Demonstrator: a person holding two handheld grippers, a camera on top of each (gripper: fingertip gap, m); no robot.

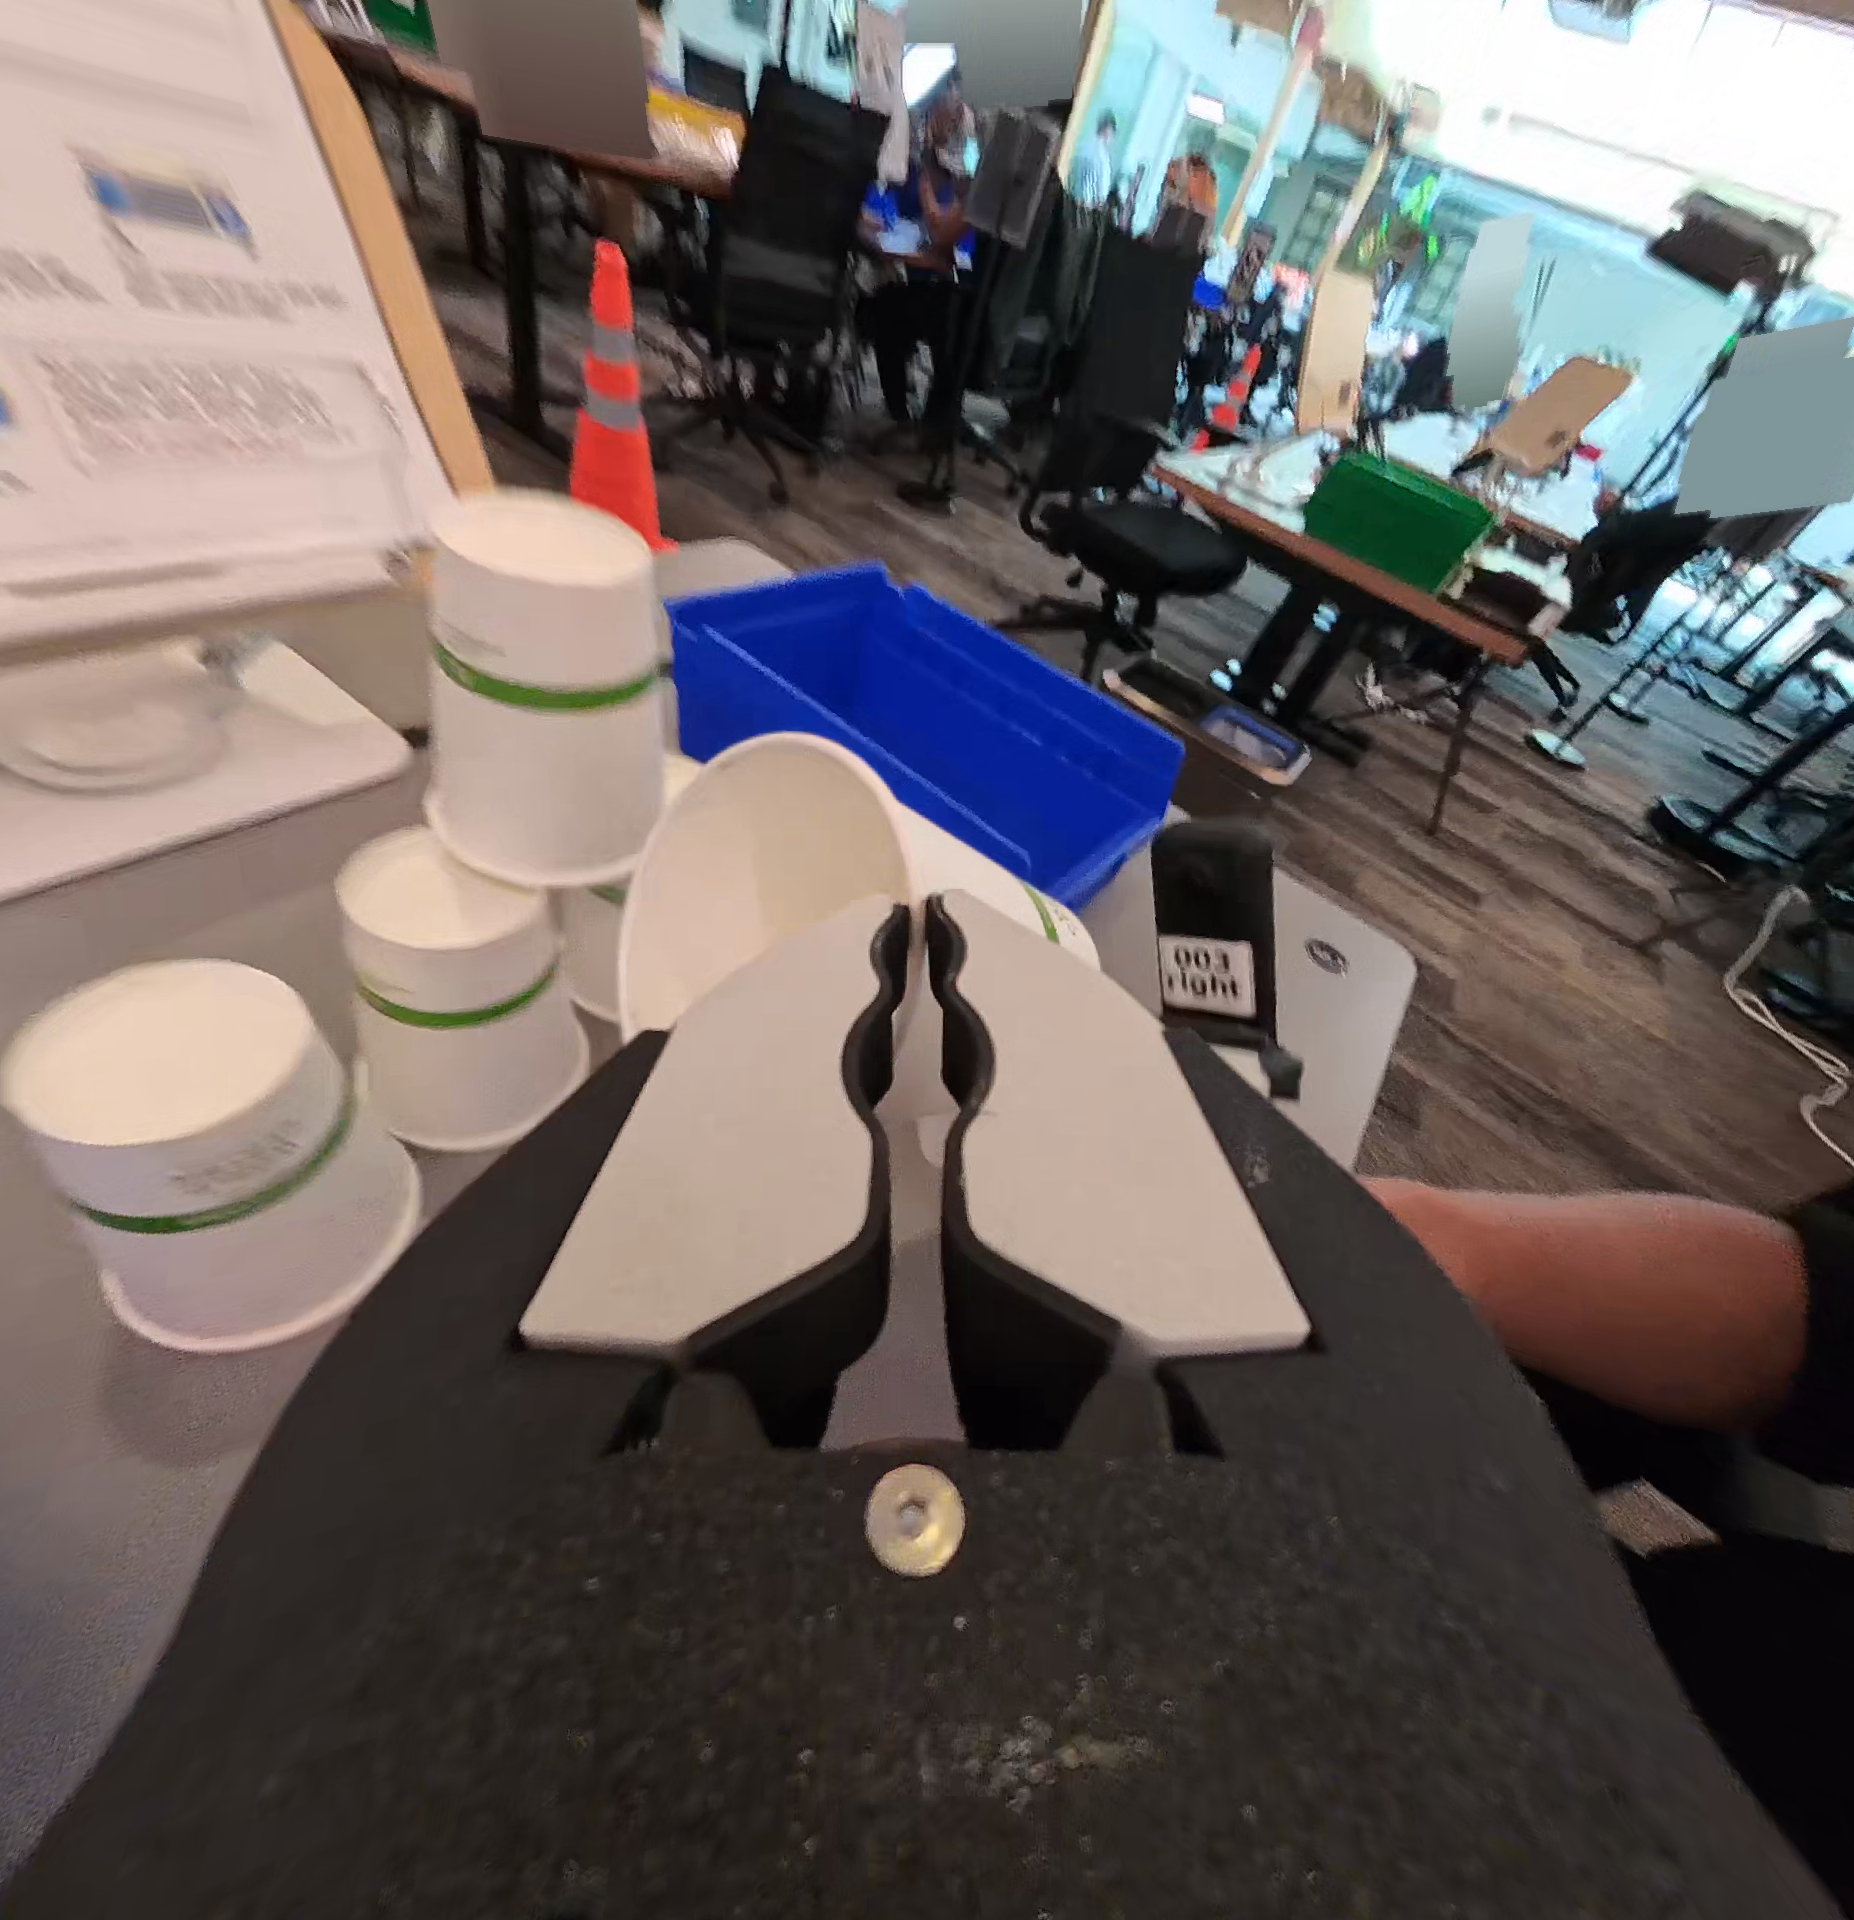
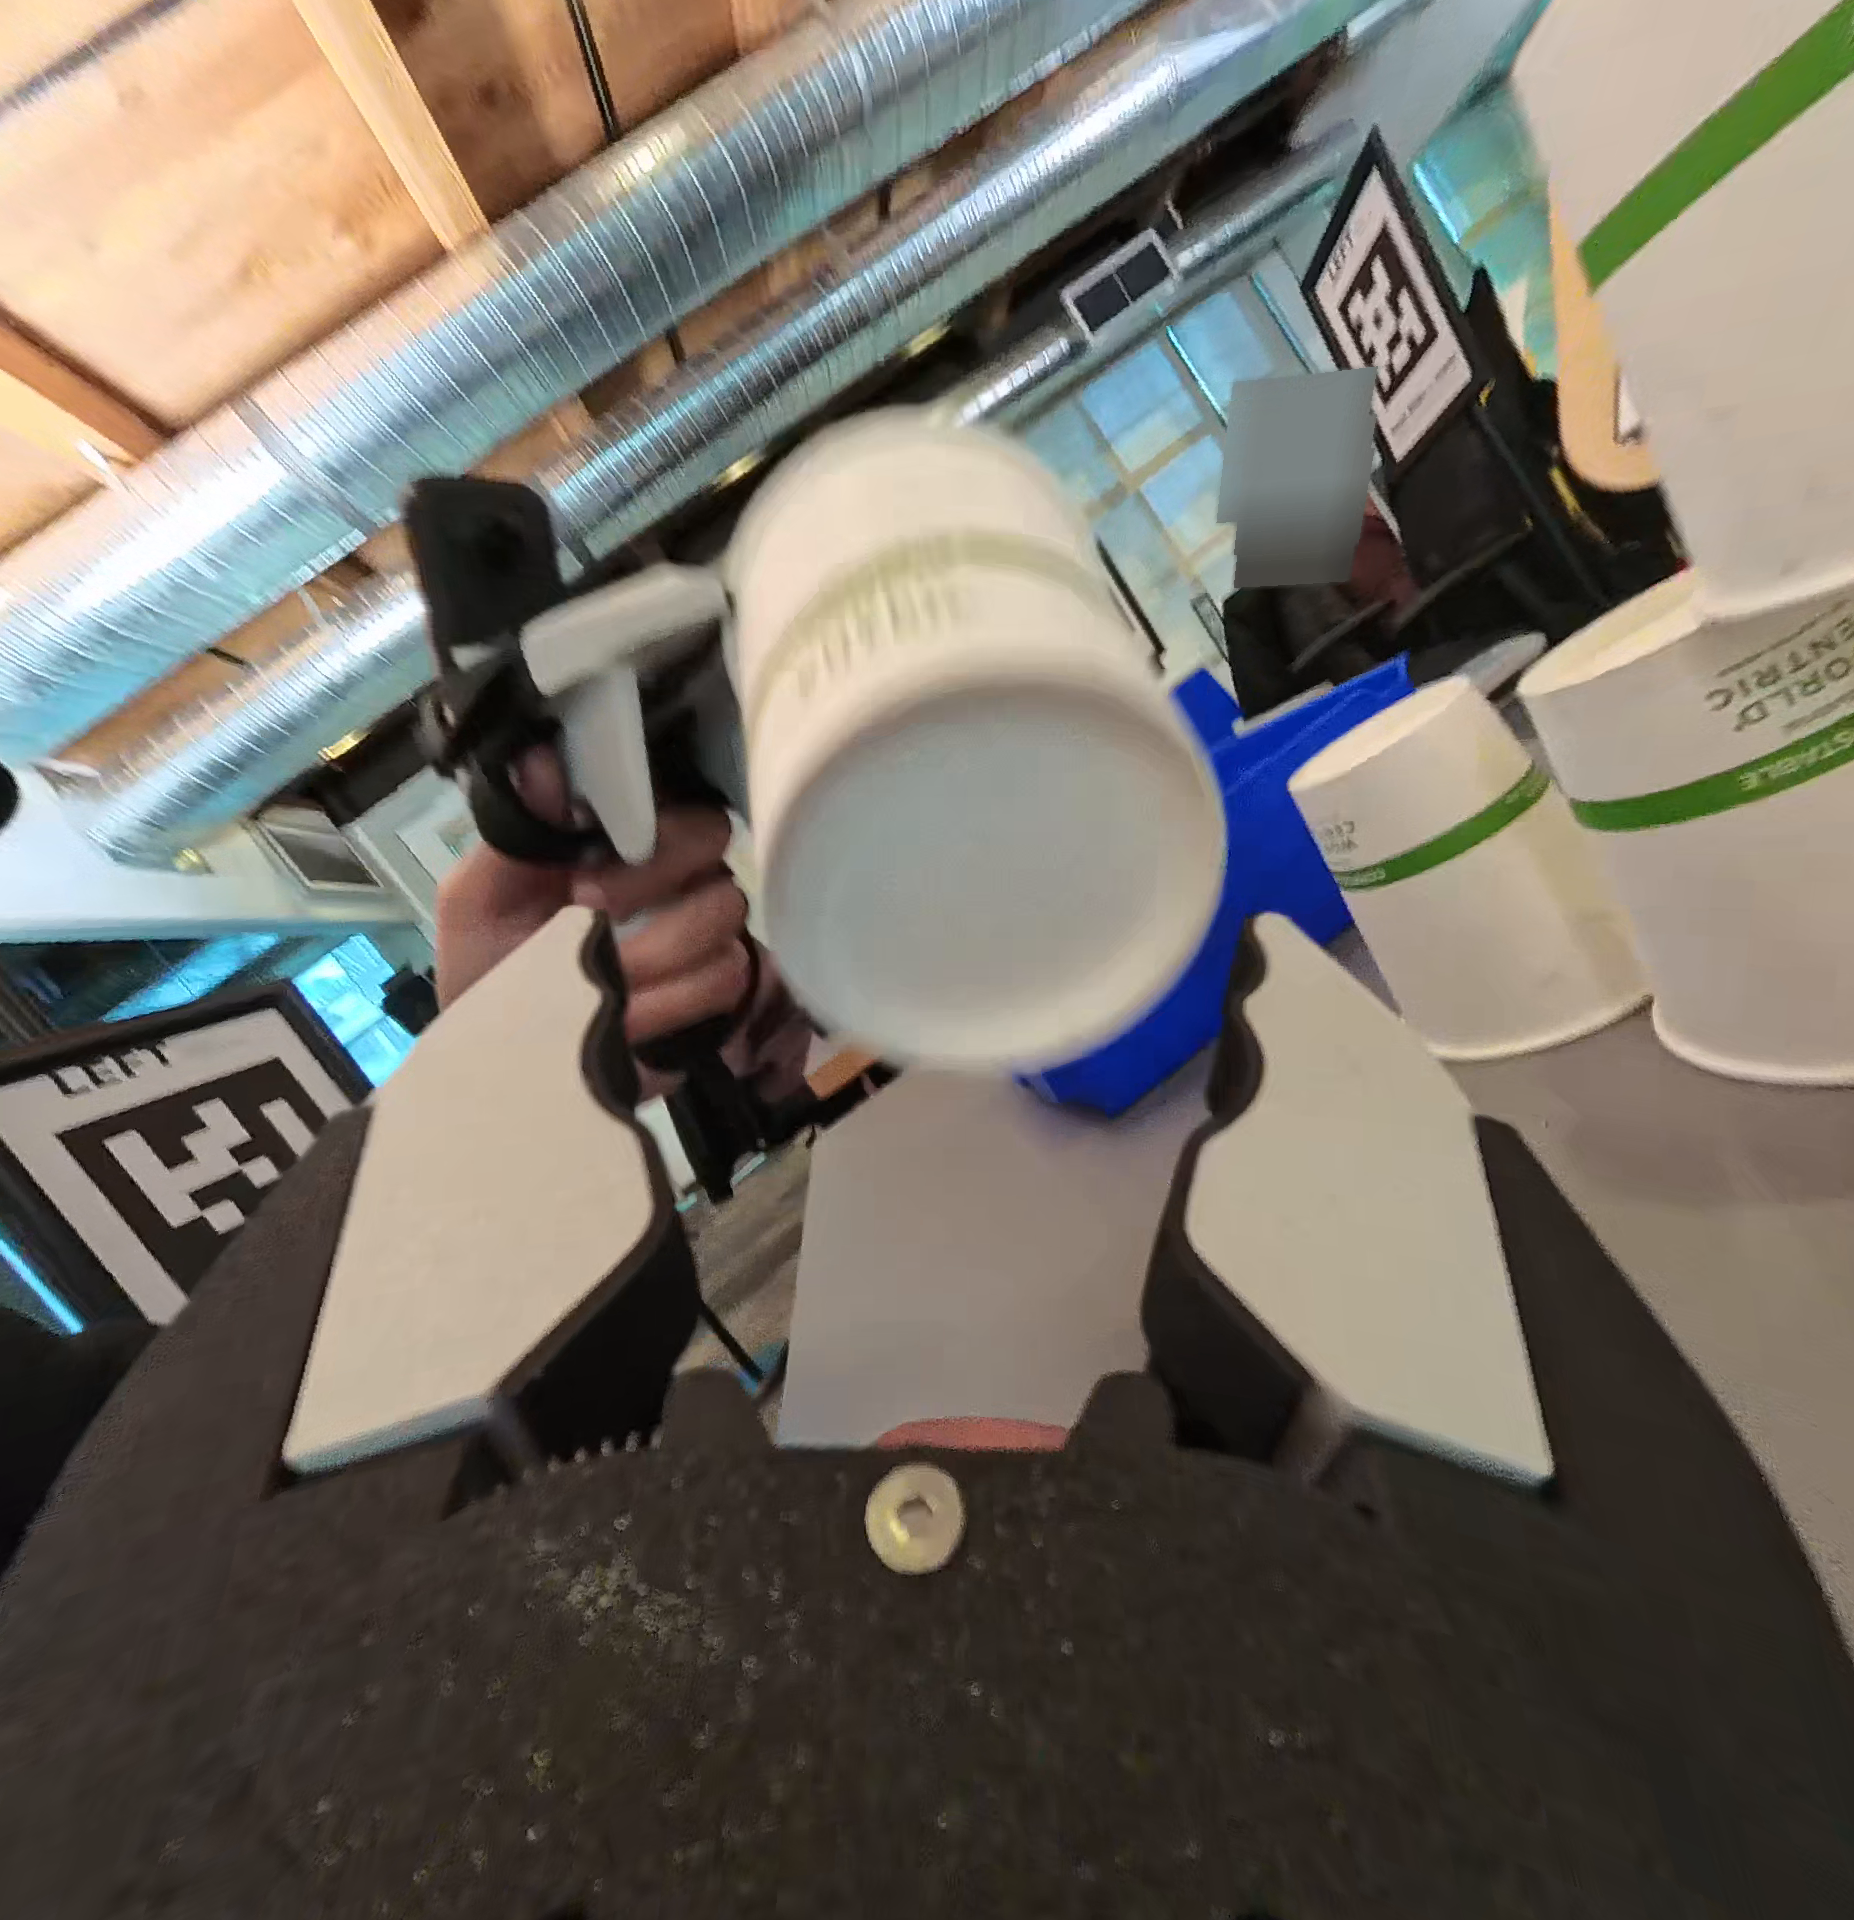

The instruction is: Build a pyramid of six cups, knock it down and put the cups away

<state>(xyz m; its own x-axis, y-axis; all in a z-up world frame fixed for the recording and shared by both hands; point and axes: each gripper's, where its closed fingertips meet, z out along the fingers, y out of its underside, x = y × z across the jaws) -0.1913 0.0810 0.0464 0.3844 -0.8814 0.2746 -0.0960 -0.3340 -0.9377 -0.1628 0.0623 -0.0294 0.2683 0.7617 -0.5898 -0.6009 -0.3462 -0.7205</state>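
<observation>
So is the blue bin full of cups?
No, the blue bin looks empty inside in the left wrist view; the cups stand on the table beside it.

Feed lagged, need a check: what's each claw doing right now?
Left claw: shut on the rim of a tipped paper cup.
Right claw: open, holding nothing; that cup is just ahead of it.
</observation>
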